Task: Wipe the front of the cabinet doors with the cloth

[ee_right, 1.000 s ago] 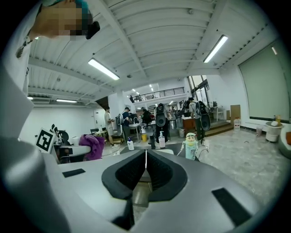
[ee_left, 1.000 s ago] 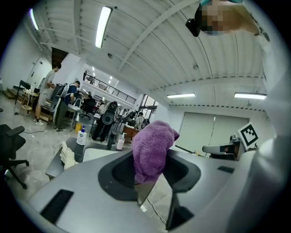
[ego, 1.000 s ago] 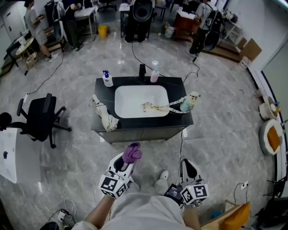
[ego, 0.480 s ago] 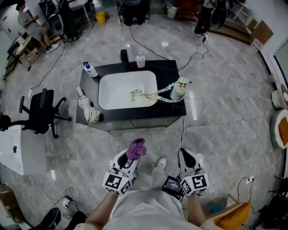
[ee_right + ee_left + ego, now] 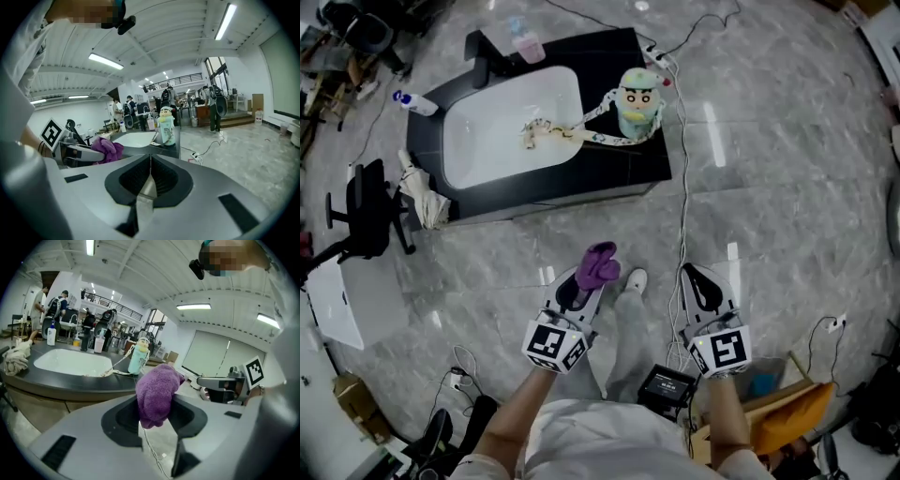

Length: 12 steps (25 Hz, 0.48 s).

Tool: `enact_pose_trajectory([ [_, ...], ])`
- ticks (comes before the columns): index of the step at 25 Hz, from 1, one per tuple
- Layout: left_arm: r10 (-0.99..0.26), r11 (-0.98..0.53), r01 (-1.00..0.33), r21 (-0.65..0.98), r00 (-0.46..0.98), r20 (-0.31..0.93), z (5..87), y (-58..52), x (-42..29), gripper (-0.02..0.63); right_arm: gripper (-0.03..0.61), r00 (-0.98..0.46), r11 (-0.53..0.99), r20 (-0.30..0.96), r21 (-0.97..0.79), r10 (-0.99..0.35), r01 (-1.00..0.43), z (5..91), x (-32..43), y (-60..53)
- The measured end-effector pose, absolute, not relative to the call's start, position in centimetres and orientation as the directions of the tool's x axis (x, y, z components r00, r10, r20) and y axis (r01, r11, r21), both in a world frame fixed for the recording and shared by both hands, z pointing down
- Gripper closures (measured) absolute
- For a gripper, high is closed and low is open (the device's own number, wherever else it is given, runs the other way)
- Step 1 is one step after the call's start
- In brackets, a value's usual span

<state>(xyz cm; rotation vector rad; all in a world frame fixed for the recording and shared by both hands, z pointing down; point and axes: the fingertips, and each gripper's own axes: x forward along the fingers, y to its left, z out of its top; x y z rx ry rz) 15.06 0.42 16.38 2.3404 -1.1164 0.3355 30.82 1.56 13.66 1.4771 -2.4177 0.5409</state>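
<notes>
Head view: cabinet doors [image 5: 572, 198] barely visible

The cloth [image 5: 598, 265] is purple; upper left, the cabinet [image 5: 623, 161] is black, its basin [image 5: 511, 117] white. Cubes on the left gripper [image 5: 592, 281] and right gripper [image 5: 701, 278] bear black-and-white squares.

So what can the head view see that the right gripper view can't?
Only the head view shows the black wheeled office chair, the person's white shoe and the right gripper from above. Only the right gripper view shows the long ceiling lights and its own jaws pressed together. Both show the fluffy purple cloth clamped in the left gripper, the white sink basin and the pale green cartoon-figure bottle.
</notes>
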Motion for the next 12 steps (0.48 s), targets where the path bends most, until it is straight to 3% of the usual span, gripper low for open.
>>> enact_pose_trajectory([
  [12, -0.603, -0.473, -0.788, 0.394, 0.616, 0.507, 34.4, -6.6, 23.1, 0.465, 0.551, -0.475, 0.428, 0.422, -0.207, -0.773, -0.880, 26.9, 33.5, -1.8],
])
